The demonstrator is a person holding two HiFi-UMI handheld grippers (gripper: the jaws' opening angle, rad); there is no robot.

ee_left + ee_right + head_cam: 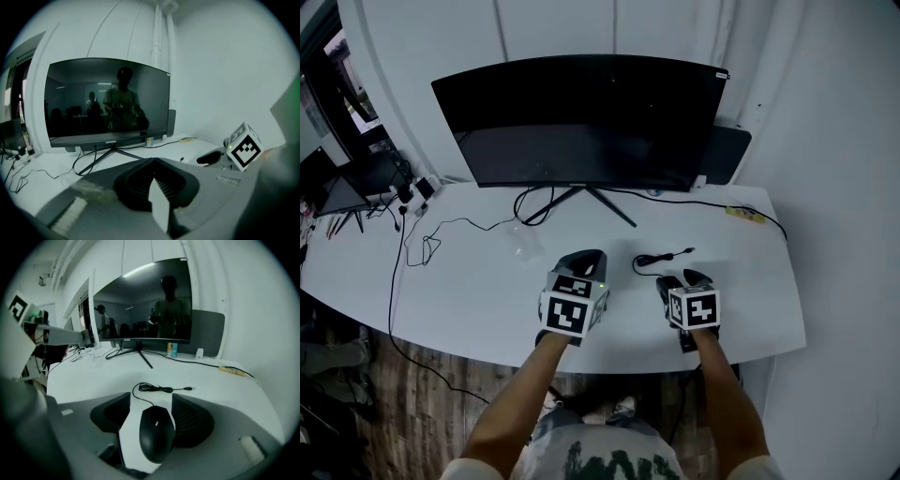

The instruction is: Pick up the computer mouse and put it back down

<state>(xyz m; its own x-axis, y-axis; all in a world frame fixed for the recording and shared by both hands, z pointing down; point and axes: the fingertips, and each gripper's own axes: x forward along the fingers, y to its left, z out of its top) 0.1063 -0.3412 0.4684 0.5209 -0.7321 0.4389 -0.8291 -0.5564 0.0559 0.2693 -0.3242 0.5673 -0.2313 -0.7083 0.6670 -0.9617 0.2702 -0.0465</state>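
Note:
The black computer mouse (157, 434) sits between the jaws of my right gripper (151, 401), which is shut on its sides. Its cable (159, 389) trails forward and lies coiled on the white table (93, 376). In the head view the right gripper (684, 277) is at the table's near right and hides the mouse; only the cable (661, 258) shows beyond it. To its left, my left gripper (586, 255) is shut, its jaws meeting at the tip (152, 161) with nothing between them.
A wide curved monitor (581, 122) on a splayed stand fills the back of the table (469, 300). Thin black cables (422, 244) run at the left, a clear plastic piece (523, 242) lies near the stand, and a yellow item (742, 214) lies back right. The table's front edge is just below both grippers.

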